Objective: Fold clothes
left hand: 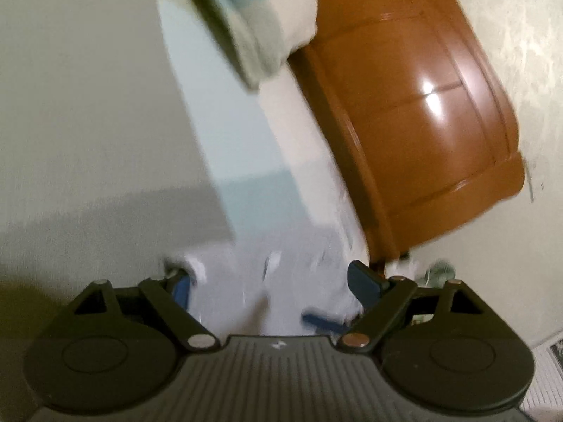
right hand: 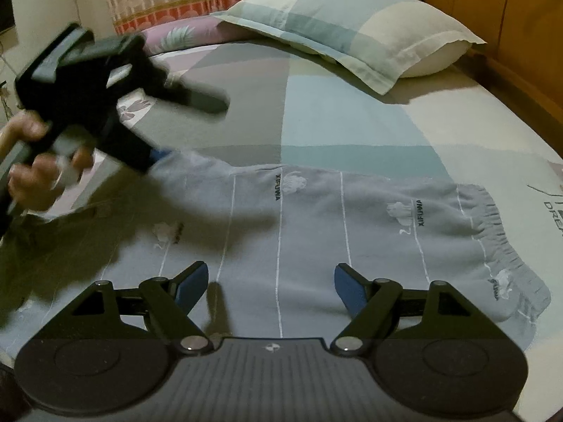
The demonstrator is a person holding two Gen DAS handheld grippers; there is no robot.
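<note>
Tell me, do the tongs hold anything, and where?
Right tongs hold nothing. Left tongs meet the trousers at a leg end; blur hides any grip.

Ahead of the open right gripper (right hand: 271, 288) jaws lies grey pyjama trousers (right hand: 316, 232), soft matt knit cloth with a gathered elastic waistband (right hand: 499, 225). Beyond them the patchwork bedsheet (right hand: 352, 123) and pillow (right hand: 352, 24) are smooth matt cotton. The headboard (left hand: 422, 105) is glossy varnished wood. The gripper bodies are matt black plastic with metal pivot pins.
</note>
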